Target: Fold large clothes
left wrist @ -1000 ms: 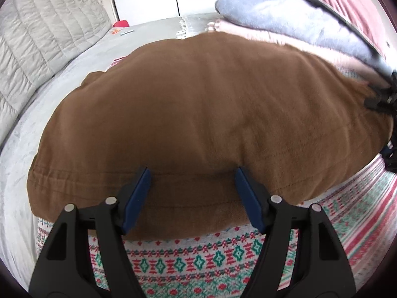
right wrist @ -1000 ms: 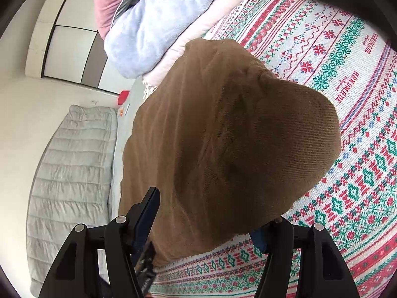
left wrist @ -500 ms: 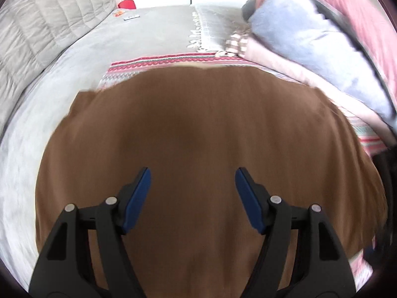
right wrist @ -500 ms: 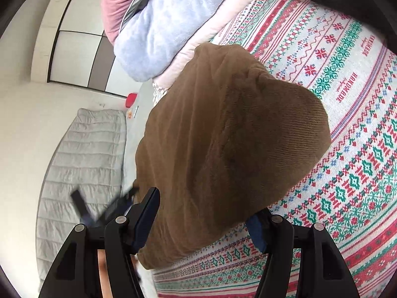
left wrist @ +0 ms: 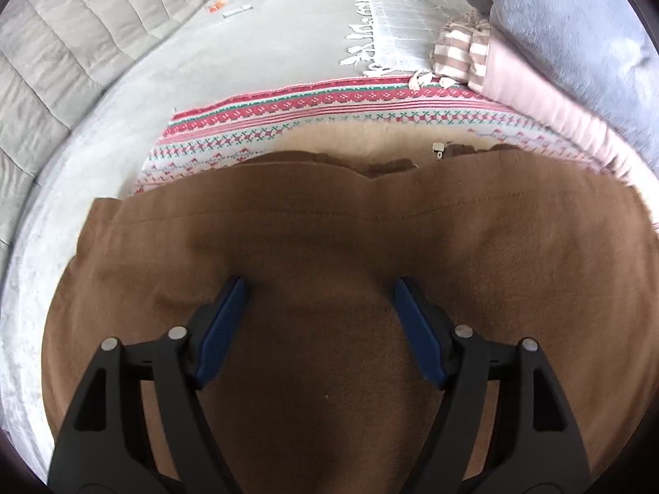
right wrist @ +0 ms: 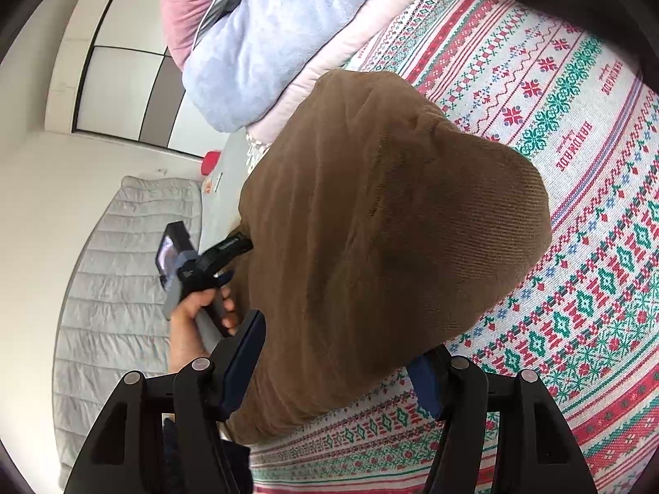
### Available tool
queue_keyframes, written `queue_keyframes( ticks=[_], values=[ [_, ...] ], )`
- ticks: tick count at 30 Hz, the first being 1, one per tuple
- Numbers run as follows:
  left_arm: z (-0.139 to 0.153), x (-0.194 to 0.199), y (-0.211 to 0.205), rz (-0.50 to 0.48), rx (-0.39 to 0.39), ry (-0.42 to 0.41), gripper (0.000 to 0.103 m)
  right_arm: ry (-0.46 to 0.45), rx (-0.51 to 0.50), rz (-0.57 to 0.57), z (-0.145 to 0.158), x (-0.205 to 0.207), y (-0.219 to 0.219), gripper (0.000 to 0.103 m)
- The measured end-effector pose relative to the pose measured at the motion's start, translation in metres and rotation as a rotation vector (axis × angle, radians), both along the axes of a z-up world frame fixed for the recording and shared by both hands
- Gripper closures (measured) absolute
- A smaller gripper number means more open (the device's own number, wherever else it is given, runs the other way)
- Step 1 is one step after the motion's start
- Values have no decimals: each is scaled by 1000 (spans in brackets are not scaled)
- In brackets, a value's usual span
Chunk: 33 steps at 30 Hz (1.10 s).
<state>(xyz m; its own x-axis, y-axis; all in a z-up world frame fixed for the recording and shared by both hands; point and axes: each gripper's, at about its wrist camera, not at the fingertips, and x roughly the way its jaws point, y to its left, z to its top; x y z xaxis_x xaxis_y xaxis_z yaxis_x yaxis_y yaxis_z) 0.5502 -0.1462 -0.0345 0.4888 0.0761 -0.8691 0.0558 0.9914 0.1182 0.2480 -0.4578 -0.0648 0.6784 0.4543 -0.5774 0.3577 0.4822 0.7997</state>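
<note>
Left gripper [left wrist: 319,288]: jaws spread wide, hovering over the brown garment [left wrist: 329,247], gripping nothing. The garment lies beneath and ahead of it on the patterned blanket [left wrist: 288,111], a stitched hem running across. Right gripper [right wrist: 333,350]: jaws wide, the garment's bunched end [right wrist: 391,247] between them; contact cannot be confirmed. Beyond, stacked folded blankets [right wrist: 263,61] rest on the bed [left wrist: 267,41].
</note>
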Motion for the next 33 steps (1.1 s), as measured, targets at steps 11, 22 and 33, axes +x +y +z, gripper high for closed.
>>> queue_keyframes(
  ticks=[11,22,33],
  values=[
    [54,-195,45,-83,-311,-46,28,5,15,-12,-5,2,-4,37],
    [6,-254,26,-119,-149,-52,25,5,19,-31,-20,5,-9,36],
    [10,-292,152,50,-312,-56,25,27,-160,-119,-28,5,-5,56]
  ],
)
